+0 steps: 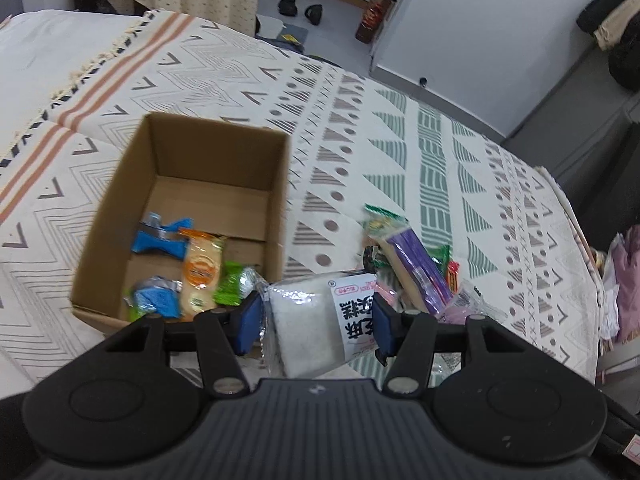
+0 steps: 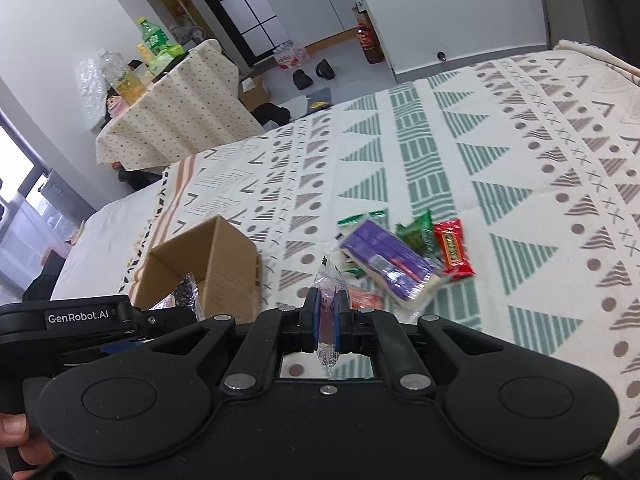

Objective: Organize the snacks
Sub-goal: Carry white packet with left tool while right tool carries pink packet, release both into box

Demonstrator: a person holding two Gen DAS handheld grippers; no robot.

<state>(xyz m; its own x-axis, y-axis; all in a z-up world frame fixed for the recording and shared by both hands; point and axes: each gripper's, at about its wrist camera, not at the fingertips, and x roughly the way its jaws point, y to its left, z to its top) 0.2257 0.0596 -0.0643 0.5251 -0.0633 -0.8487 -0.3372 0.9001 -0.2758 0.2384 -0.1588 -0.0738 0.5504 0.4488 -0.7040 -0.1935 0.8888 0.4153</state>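
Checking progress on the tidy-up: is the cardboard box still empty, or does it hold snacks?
Partly filled. The cardboard box holds several wrapped snacks near its front wall; bare floor shows behind them.

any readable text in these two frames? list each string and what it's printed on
"GenRobot.AI": white lettering on the left gripper, seen from its side in the right wrist view.
White snack packet held in the left gripper: large dark characters on its label, turned sideways, not readable with confidence.
Red snack bar: yellow lettering, too blurred.
Clear pink packet in the right gripper: small print, too small.
Orange packet in the cardboard box: round logo, blurred.
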